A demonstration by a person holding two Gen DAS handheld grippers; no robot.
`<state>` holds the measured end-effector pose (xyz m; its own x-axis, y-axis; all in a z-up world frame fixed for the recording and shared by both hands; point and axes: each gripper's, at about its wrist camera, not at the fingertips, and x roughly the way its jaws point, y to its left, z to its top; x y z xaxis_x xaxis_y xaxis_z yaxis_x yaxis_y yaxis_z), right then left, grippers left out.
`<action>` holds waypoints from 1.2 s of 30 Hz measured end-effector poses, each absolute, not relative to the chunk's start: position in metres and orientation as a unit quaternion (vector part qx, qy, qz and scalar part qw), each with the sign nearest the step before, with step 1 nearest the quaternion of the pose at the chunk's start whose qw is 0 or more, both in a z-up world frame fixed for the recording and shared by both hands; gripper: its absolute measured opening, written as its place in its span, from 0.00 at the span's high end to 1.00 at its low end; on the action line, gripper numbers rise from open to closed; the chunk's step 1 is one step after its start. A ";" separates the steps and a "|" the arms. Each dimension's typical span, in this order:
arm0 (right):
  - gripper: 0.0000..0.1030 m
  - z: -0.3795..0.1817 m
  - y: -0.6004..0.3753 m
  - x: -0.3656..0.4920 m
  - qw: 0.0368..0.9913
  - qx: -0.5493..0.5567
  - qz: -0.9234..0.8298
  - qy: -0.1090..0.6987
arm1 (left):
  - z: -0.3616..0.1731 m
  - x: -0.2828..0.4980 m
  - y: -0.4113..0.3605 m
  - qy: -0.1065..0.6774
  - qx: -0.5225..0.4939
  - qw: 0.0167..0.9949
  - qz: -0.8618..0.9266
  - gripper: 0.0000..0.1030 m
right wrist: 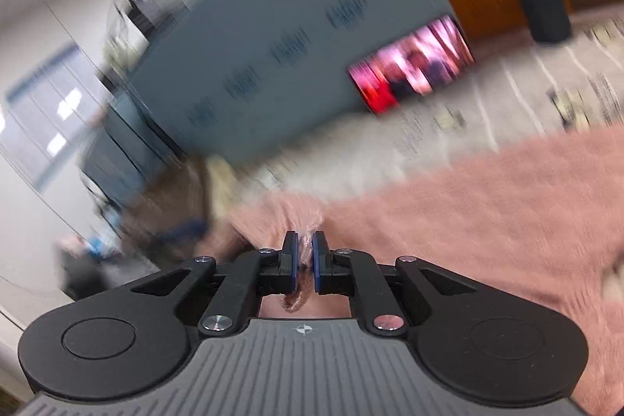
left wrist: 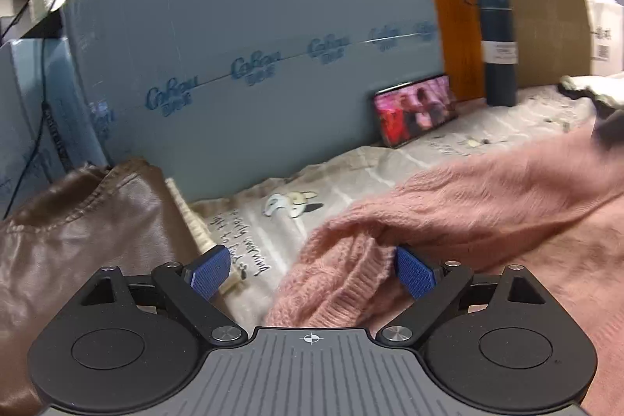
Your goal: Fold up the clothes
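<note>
A fuzzy pink sweater [left wrist: 487, 205] lies on the printed cloth-covered table [left wrist: 390, 162]; it also shows in the right wrist view [right wrist: 487, 205]. My left gripper [left wrist: 312, 269] is open, its blue pads [left wrist: 415, 271] wide apart, with a ribbed sleeve cuff [left wrist: 351, 279] lying between them. My right gripper [right wrist: 306, 256] is shut on a fold of the pink sweater, knit bunched between the jaws. The right wrist view is motion-blurred.
A brown leather garment [left wrist: 78, 240] lies at the left. A blue foam board [left wrist: 253, 65] stands behind the table with a phone [left wrist: 415, 110] leaning on it. A dark blue flask [left wrist: 499, 41] stands by an orange board [left wrist: 456, 26]. More clothes [left wrist: 592, 88] lie at far right.
</note>
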<state>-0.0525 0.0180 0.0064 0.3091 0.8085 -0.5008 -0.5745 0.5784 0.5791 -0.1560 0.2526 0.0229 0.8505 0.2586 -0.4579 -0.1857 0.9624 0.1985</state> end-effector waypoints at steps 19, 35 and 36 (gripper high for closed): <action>0.58 -0.031 0.048 -0.084 0.861 -0.073 0.407 0.298 | -0.002 -0.110 0.232 0.281 0.128 0.942 0.133 0.04; 0.00 0.013 -0.056 -0.133 0.887 -0.070 0.445 0.099 | 0.056 -0.206 0.217 0.083 0.095 0.990 0.063 0.04; 0.00 0.014 -0.069 -0.136 0.889 -0.078 0.441 0.090 | 0.058 -0.215 0.210 0.074 0.107 0.990 0.051 0.03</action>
<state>-0.1363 -0.0686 0.0137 0.5943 0.7712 -0.2281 -0.7991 0.5984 -0.0587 -0.2151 0.2102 0.0579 0.9839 0.1162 -0.1356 -0.0844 0.9718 0.2203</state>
